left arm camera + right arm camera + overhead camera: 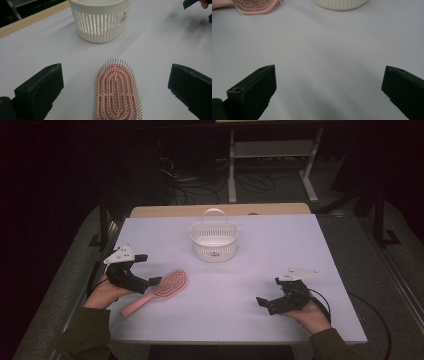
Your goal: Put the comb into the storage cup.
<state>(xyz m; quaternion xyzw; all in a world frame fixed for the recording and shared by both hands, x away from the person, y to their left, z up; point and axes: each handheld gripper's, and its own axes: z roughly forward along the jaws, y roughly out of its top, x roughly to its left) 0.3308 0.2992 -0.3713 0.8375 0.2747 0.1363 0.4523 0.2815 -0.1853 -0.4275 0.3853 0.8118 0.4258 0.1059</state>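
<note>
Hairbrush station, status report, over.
Left gripper open, jaws either side of the pink hairbrush, not touching. Right gripper open, empty. White basket beyond; nothing between.

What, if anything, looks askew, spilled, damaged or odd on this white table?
Nothing stands out. The pink plastic hairbrush lies flat, bristles up and unbroken, at a slant near the left gripper, whose jaws are wide apart. The white slotted plastic basket stands upright farther back. The right gripper is open over bare tabletop.

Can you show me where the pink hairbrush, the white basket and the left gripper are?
pink hairbrush (117,93): left gripper view, on its bristle head.
white basket (214,242): high view, on its slatted front wall.
left gripper (149,269): high view, midway between its open jaw tips.
</note>
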